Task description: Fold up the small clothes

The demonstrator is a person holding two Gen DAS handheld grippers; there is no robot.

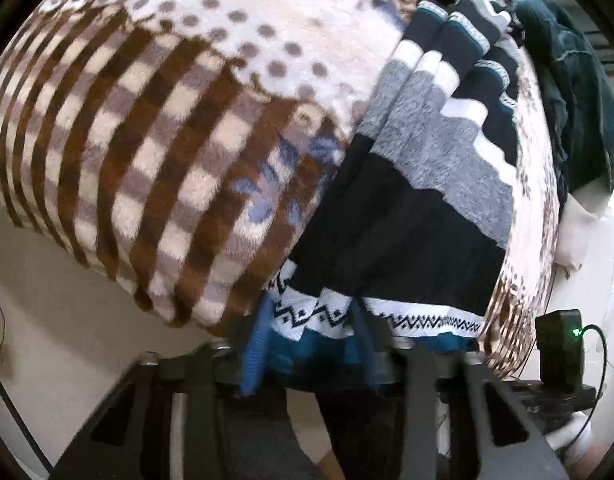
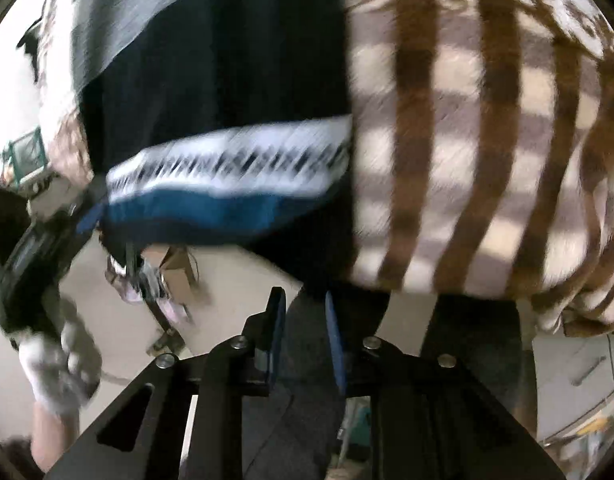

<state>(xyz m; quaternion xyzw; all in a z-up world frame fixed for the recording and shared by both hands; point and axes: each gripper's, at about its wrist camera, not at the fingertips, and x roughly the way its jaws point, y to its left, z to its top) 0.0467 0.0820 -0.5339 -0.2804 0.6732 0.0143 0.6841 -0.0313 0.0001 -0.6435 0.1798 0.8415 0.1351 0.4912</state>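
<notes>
Ahead of your left tool, the sweater (image 1: pixel 419 216) shows navy, grey, white and teal bands; the blanket (image 1: pixel 147 152) beside it, brown-cream checks.

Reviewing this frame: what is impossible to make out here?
- Left wrist view: the left gripper fingertips are buried in the sweater hem; grip unclear.
- Right wrist view: motion blur smears the sweater pattern.
- Both views: the blanket hides the supporting surface.
</notes>
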